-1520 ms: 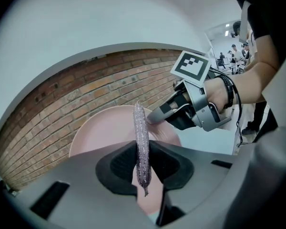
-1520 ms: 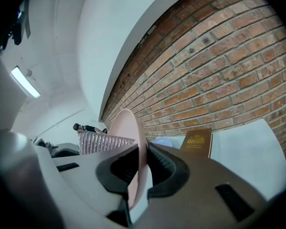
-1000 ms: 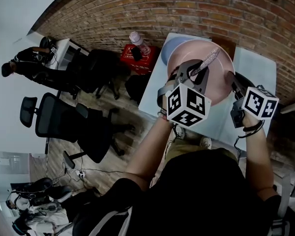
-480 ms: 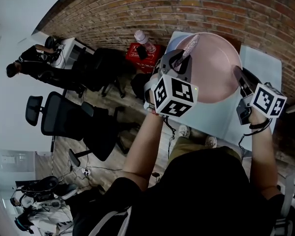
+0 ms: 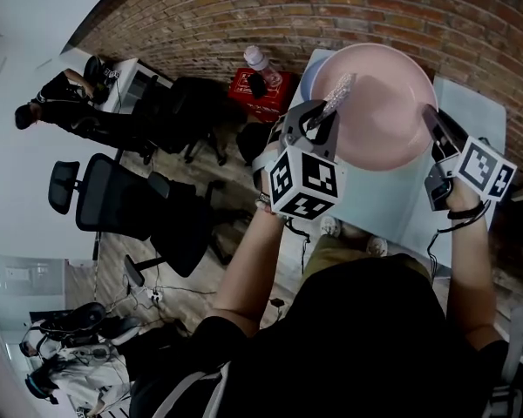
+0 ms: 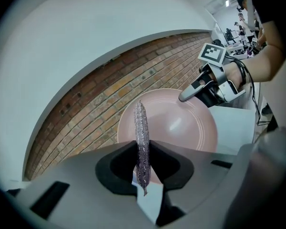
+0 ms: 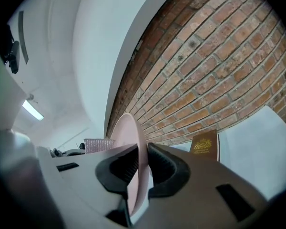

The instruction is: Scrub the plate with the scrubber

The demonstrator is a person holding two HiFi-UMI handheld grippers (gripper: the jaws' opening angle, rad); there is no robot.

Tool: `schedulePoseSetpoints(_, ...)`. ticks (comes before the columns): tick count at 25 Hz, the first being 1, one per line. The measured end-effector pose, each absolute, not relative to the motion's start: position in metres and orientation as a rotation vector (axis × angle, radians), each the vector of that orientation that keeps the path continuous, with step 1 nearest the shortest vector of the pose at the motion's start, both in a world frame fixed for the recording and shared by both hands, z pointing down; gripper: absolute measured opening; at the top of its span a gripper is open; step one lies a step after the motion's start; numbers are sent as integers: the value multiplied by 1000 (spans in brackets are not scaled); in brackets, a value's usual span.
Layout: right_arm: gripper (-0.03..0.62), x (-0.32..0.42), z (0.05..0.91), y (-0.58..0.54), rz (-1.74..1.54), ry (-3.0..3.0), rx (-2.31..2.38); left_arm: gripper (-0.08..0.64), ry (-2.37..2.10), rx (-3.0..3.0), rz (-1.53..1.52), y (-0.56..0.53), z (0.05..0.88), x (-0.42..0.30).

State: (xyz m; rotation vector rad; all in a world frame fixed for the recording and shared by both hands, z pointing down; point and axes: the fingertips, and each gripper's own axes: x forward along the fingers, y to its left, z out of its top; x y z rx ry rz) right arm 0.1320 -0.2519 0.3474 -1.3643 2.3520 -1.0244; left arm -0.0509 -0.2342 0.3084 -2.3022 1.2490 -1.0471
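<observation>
The left gripper [image 5: 318,116] pinches the glittery scrubber [image 5: 340,88] edge-on, its tip by the left rim of the plate [image 5: 383,111]. Whether they touch is unclear. The right gripper [image 5: 434,122] clamps the plate's right rim, holding it tilted above the desk's [image 5: 392,207] far edge. Scrubbing seems under way, unfinished. The pink plate looks glossy, ringed and spotless.

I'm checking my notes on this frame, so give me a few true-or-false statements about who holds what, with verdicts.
1. The left gripper is shut on the scrubber. True.
2. The plate is blue. False: it is pink.
3. The right gripper holds the plate by its rim. True; its jaws have just opened a little, with the rim between them.
4. The plate lies flat. False: it is held up, tilted.
5. The wall is tiled. False: it is brick.
</observation>
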Motion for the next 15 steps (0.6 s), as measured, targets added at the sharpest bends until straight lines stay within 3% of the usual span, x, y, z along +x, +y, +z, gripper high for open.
schedulePoseSetpoints(15,64,128,352,-258,-1079,2293,-1375,81,1153,-2456,-1059,-186,350,-43)
